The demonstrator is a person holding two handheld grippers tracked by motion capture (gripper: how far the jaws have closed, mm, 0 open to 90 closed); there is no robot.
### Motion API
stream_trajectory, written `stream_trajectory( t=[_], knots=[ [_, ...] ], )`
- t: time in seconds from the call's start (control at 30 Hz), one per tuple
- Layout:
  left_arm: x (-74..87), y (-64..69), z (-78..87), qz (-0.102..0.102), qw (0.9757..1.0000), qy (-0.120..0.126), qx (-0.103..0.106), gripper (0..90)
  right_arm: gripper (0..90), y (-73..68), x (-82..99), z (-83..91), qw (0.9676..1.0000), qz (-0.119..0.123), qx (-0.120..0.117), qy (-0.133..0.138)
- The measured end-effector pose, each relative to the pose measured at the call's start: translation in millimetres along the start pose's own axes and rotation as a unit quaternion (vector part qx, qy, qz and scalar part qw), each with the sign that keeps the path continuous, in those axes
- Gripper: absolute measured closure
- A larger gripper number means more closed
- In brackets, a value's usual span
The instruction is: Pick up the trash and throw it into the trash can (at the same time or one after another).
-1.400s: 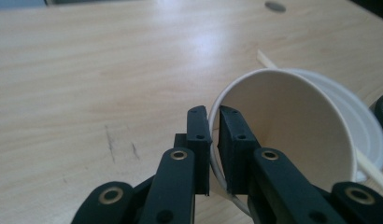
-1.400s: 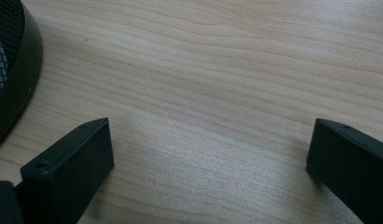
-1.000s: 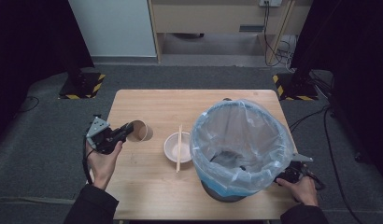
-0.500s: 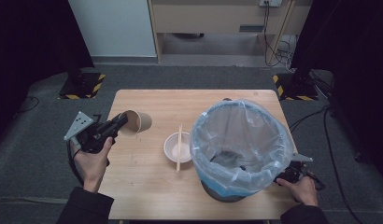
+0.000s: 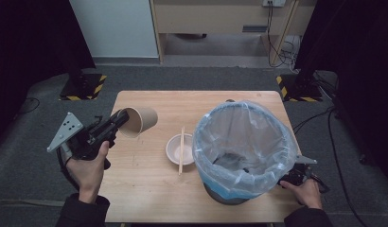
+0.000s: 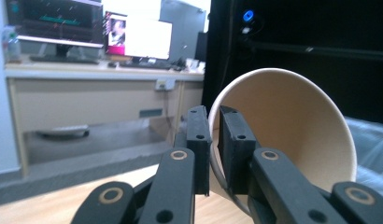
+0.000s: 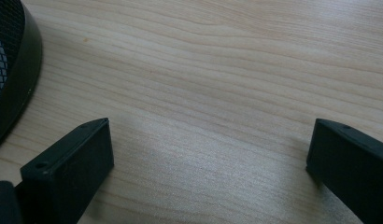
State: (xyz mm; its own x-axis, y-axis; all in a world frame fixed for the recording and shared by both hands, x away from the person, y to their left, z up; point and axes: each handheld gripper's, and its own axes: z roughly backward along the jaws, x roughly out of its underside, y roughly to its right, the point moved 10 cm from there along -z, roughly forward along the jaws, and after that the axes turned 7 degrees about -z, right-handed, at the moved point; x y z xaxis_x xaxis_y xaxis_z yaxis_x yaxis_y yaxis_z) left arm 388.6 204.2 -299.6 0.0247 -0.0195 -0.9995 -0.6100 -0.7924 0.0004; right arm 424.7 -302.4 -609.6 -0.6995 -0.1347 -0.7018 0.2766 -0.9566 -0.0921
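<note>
So far: my left gripper (image 5: 117, 126) had clamped the cup (image 5: 138, 122) by its rim, off the table (image 5: 149, 198), left of the bin (image 5: 244, 146). Right gripper (image 7: 208, 158) sat open by the bin's base. Left to do: cup, bowl (image 5: 178, 150), chopsticks (image 5: 181, 150) into bin, I'd judge.
</note>
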Motion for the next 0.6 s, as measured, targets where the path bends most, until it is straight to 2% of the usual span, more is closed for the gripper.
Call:
stream_trajectory(
  t=[0.07,0.1,0.17,0.37,0.5,0.6],
  knots=[
    [-10.6,8.0,1.3,-0.005,0.9999,0.01,0.011,82.7,0.7,0.0,0.1,0.0,1.0,0.001,0.0,0.0],
    [-10.6,8.0,1.3,-0.005,0.9999,0.01,0.011,82.7,0.7,0.0,0.1,0.0,1.0,0.001,0.0,0.0],
    [-23.0,15.6,4.3,-0.006,0.9994,0.027,0.022,82.7,0.7,0.0,0.0,0.0,1.0,0.001,0.0,0.0],
    [-38.6,25.2,4.9,-0.018,0.9983,0.047,0.03,82.7,0.7,-0.4,0.1,0.1,1.0,0.003,-0.002,0.0],
    [-43.3,32.5,-6.3,-0.015,0.9977,0.05,0.042,82.7,0.7,-0.7,0.3,0.2,1.0,0.002,-0.002,0.0],
    [-45.3,39.3,-15.1,-0.02,0.9974,0.049,0.049,82.7,0.7,-0.7,0.3,0.2,1.0,0.002,-0.002,0.0]
  ],
)
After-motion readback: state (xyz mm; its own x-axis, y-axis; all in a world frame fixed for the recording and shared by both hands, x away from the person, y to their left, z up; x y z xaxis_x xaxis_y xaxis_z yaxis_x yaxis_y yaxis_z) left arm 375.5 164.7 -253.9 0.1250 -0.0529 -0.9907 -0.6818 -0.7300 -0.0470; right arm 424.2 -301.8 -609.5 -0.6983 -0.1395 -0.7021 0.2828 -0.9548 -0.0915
